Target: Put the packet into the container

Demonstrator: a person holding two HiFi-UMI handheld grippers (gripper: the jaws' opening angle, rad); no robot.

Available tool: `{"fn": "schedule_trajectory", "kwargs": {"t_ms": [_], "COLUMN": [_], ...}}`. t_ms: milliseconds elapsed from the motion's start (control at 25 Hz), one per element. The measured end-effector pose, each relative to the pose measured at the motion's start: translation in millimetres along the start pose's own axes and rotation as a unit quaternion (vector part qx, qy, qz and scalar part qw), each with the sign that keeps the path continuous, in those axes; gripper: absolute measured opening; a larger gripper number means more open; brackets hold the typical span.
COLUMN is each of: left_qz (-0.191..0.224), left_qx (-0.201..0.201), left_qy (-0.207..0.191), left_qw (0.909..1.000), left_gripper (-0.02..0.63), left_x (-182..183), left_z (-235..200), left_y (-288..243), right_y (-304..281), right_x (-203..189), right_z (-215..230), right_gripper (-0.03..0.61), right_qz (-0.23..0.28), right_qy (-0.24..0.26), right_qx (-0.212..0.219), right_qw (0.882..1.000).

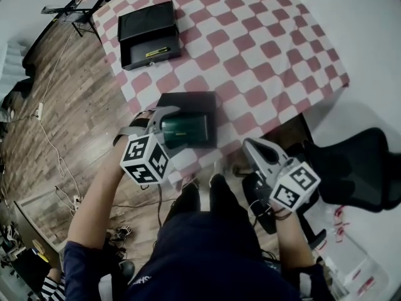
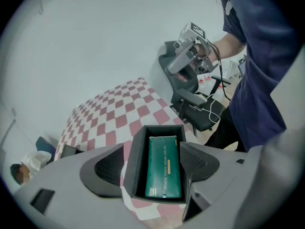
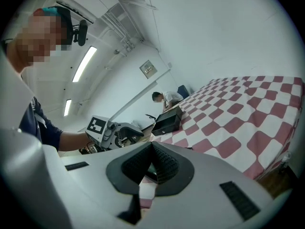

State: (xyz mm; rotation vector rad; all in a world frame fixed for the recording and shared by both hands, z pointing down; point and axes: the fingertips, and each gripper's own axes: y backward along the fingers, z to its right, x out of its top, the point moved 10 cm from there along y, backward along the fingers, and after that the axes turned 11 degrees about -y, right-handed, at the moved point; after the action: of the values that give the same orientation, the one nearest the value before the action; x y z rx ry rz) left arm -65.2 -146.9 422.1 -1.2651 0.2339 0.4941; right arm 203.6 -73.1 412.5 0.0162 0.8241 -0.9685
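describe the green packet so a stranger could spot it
On the red-and-white checked table sit two open black boxes: the far container and the near container at the front edge. The packet lies flat inside it: dark green, rectangular, gold print, whereas the far container holds a small yellow item.

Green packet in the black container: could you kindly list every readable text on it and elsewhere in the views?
Flat green packet in open black container: gold lettering lengthwise, too blurred to read.
White corner label on it: too small.
Framed wall sign: too small.
Black-and-white marker cubes: patterns, no words.
Nothing legible.
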Motion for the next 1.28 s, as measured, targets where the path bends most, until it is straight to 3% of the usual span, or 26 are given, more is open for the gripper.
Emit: {"fn": "schedule_trajectory", "kwargs": {"t_ms": [240,560,760,1000,1280], "left_qz": [0.057,0.129,0.168,0.171,0.208], "left_qx": [0.093,0.201,0.24,0.269,0.282], "left_qy": [0.037,0.111,0.174,0.2,0.242], "left_qw": [0.9933,0.9647,0.9399,0.9267,0.9048], "left_gripper": [0.304,0.151,0.075,0.046,0.035], "left_x": [3.1,-11.2,-26.3,-42.2,-51.6], "left_z": [14.2,44.1,59.6,84.6,104.7], "left_y": [53.8,105.7,132.4,149.3,157.6], "right_y": [-9.1,-21.8,-27.8,-37.9,-43.2], "right_x": [13.6,16.3,15.5,8.5,4.4], "right_z": [-36.5,-74.6,-96.7,-120.6,-137.5], "right_gripper": [0.015,0.015,0.015,0.015,0.015], "right_qz": [0.004,0.001,0.001,-0.001,-0.007], "right_qy": [0.036,0.079,0.101,0.121,0.139], "right_qx": [0.009,0.009,0.008,0.005,0.003], "right_qw": [0.999,0.997,0.995,0.993,0.99]}}
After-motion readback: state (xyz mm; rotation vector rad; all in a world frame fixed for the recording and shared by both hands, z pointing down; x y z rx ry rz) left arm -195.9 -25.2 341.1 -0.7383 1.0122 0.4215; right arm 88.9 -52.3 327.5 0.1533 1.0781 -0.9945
